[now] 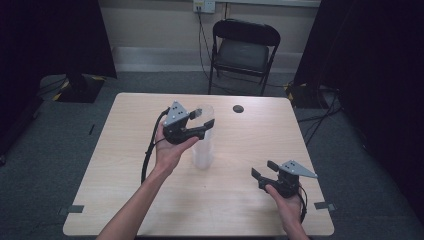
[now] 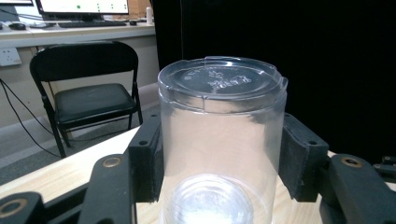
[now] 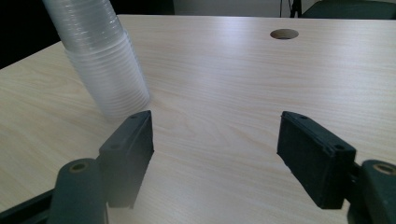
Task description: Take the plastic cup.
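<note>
- Stack of clear plastic cups [image 1: 204, 145]: upside down, standing upright near the middle of the table [image 1: 125, 165], slightly left of centre. In the right gripper view the nested rims [image 3: 109, 70] show as many close rings widening towards the tabletop.
- Top cup [image 2: 219, 140]: its flat bottom faces up at the top of the stack. Raised moulded marks, possibly lettering, sit on that bottom; they are too faint to read.
- Left gripper [image 1: 202, 122]: held in the left hand [image 1: 170, 150] beside the upper part of the stack, reaching in from the left. In the left gripper view its two black pads [image 2: 147, 161] lie against opposite sides of the top cup, so the jaws are clenched on that cup. A grey three-cornered plate sits on top of the gripper; no writing on it.
- Right gripper [image 1: 265, 169]: held in the right hand [image 1: 287, 202] at the near right part of the table, well apart from the stack. Its jaws stand wide and released, with bare tabletop between the pads [image 3: 130, 154].
- Table: light wood grain, with a round cable hole [image 1: 238, 108] towards the far edge.
- Folding chair [image 1: 242, 50]: black, beyond the far edge of the table.
- Wall socket [image 1: 204, 6]: on the far wall, cable hanging from it; no legible marking.
</note>
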`<state>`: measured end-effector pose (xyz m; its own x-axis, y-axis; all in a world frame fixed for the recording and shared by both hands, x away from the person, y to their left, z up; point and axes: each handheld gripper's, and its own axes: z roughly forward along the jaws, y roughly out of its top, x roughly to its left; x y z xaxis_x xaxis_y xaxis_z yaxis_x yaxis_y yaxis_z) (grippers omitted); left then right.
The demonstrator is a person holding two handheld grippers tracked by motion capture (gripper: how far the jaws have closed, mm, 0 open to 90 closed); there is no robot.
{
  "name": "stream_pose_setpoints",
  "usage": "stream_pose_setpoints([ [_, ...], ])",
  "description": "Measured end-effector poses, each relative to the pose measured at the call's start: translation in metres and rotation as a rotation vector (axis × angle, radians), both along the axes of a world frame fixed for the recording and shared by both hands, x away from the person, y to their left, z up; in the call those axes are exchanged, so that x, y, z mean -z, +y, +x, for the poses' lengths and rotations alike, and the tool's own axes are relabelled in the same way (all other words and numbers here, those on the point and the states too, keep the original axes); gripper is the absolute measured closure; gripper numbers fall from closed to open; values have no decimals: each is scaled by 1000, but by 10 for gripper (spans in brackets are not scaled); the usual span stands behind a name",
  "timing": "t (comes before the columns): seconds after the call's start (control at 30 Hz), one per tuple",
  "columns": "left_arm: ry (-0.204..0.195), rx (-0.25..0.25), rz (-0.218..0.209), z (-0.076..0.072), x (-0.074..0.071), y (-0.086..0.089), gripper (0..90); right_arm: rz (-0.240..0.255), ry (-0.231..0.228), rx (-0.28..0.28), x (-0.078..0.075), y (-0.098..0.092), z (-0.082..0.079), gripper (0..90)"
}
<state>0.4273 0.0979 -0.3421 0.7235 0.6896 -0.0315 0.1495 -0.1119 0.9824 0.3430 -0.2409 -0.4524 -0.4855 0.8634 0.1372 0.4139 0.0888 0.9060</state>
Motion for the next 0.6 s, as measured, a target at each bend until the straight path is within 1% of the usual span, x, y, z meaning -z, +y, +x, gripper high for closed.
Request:
stream_pose_setpoints([
  [0.03,0,0,0,0,0,0,419,0,0,0,0,0,0,266],
  [0.07,3,-1,-15,-1,-2,0,419,2,4,3,0,-1,0,266],
  [0.1,-2,-3,-22,-1,-3,1,418,5,7,6,0,-1,0,266],
  [0.13,-7,1,-20,-1,-5,1,418,3,3,6,0,-2,0,266],
  [0.2,-9,4,-29,-1,-8,1,418,3,1,6,0,-2,0,267],
  [0.23,-18,4,-33,-2,-10,2,417,5,3,7,0,-2,-1,266],
  [0.3,-26,4,-52,-3,-13,3,417,6,3,9,0,-2,-1,267],
  [0.33,-29,3,-70,-3,-14,3,413,6,4,9,0,-2,-1,267],
  [0.5,-15,-7,-125,-4,-17,7,413,3,4,8,0,-2,-1,267],
  [0.53,-14,-11,-133,-5,-18,8,414,4,5,9,0,-2,-1,267],
  [0.57,-14,-11,-133,-5,-18,8,414,5,5,11,0,-2,-1,267],
  [0.6,-16,-9,-154,-6,-21,11,414,4,3,11,0,-3,-1,267],
])
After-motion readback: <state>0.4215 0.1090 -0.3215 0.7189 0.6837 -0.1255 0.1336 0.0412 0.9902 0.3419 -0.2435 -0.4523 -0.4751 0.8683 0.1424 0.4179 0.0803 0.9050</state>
